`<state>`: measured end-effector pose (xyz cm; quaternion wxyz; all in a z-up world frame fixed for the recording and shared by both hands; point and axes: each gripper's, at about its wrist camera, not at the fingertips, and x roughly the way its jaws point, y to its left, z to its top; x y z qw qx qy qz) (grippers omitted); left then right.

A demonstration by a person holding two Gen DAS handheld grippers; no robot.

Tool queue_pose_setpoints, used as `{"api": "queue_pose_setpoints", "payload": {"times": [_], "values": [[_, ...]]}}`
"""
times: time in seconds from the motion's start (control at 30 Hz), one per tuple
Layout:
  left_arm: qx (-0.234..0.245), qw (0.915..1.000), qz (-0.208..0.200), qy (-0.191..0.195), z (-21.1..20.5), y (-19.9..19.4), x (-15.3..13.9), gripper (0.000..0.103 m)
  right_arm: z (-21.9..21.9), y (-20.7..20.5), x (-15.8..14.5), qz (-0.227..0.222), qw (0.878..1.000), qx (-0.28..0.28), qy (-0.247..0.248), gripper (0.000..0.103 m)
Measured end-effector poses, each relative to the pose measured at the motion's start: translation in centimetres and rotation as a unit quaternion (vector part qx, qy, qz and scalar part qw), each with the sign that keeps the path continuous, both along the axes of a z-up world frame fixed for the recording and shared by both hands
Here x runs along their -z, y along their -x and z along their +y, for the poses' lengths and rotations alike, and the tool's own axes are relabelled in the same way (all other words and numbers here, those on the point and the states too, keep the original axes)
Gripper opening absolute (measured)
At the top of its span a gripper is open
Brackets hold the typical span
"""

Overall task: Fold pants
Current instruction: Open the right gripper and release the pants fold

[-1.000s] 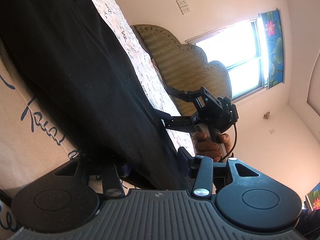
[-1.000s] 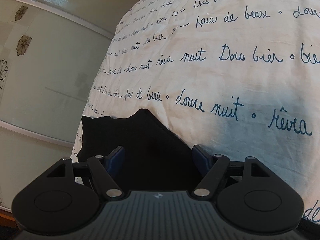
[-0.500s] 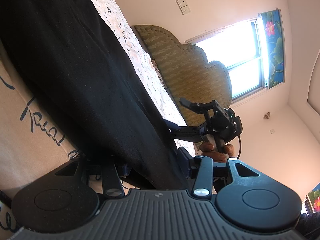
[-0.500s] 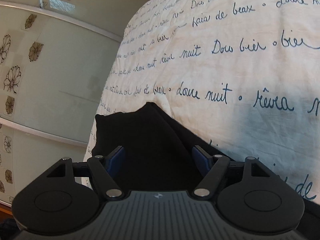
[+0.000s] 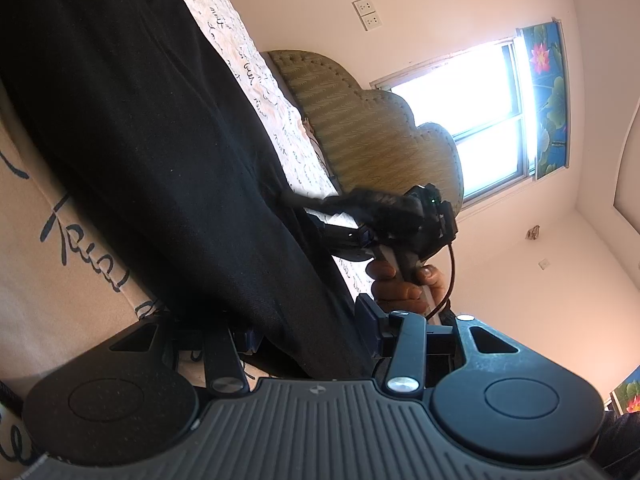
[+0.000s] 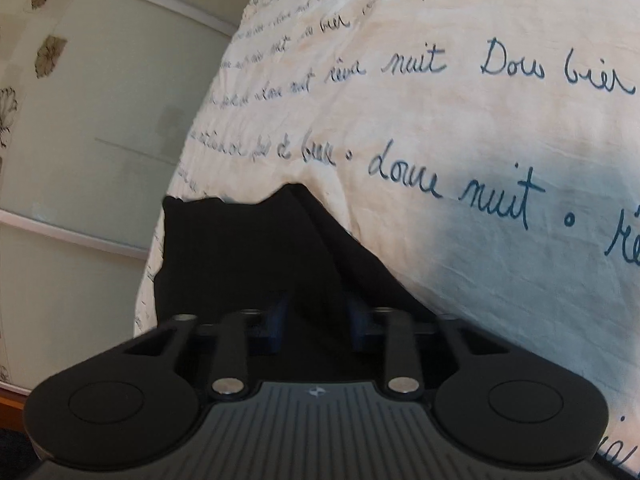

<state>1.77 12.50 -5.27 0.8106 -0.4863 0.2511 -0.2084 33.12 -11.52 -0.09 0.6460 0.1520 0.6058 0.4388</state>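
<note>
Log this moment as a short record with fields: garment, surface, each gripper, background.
garment: black pants lying stretched across the bed
surface: cream bedsheet printed with dark handwriting
left gripper: jaws partly apart, pants fabric between them; grip cannot be confirmed
right gripper: jaws have just been closing, pants fabric between them; seen from the left wrist at the far edge of the pants, held by a hand
background: padded headboard, bright window, glossy wardrobe doors

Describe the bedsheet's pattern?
The bedsheet is cream with lines of dark blue cursive writing; clearest in the right wrist view.
</note>
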Motion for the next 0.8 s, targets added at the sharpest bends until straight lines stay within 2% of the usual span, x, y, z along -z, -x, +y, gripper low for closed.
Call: {"api": "queue_pose_setpoints", "payload": {"times": [0.17, 0.2, 0.27, 0.43, 0.53, 0.63, 0.67, 0.7, 0.73, 0.77, 0.8], "values": [[0.000, 1.0000, 0.000, 0.000, 0.0, 0.0, 0.0, 0.053, -0.2, -0.2, -2.2, -0.044, 0.999, 0.002, -0.004, 0.007], [0.000, 1.0000, 0.000, 0.000, 0.0, 0.0, 0.0, 0.053, -0.2, -0.4, -2.8, -0.051, 0.999, 0.003, -0.005, 0.004], [0.000, 1.0000, 0.000, 0.000, 0.0, 0.0, 0.0, 0.053, 0.2, -0.9, -3.5, -0.067, 0.998, -0.001, 0.008, 0.004], [0.000, 1.0000, 0.000, 0.000, 0.0, 0.0, 0.0, 0.053, 0.8, -0.8, -1.2, -0.064, 0.997, 0.001, 0.048, 0.004], [0.000, 1.0000, 0.000, -0.001, 0.0, 0.1, 0.0, 0.053, -1.1, -0.6, -1.9, -0.075, 0.994, 0.074, 0.021, 0.005], [0.000, 1.0000, -0.001, -0.001, 0.1, 0.1, -0.1, 0.053, -4.5, 0.1, -4.3, -0.089, 0.981, 0.170, 0.003, 0.009], [-0.001, 1.0000, -0.001, -0.002, 0.1, 0.1, -0.1, 0.053, -5.5, 1.0, -5.1, -0.100, 0.977, 0.188, -0.008, 0.015], [-0.001, 1.0000, -0.001, -0.003, 0.2, 0.1, -0.1, 0.053, -6.3, 2.0, -5.8, -0.108, 0.974, 0.198, -0.016, 0.027], [-0.001, 1.0000, -0.001, -0.004, 0.2, 0.1, -0.2, 0.053, -6.8, 3.4, -6.3, -0.112, 0.972, 0.203, -0.024, 0.034], [-0.002, 1.0000, -0.001, -0.006, 0.2, 0.2, -0.2, 0.053, -7.1, 4.8, -6.4, -0.111, 0.972, 0.204, -0.037, 0.050], [-0.002, 1.0000, -0.002, -0.009, 0.0, 0.2, -0.3, 0.053, -7.1, 6.1, -6.4, -0.111, 0.972, 0.205, -0.045, 0.058]]}}
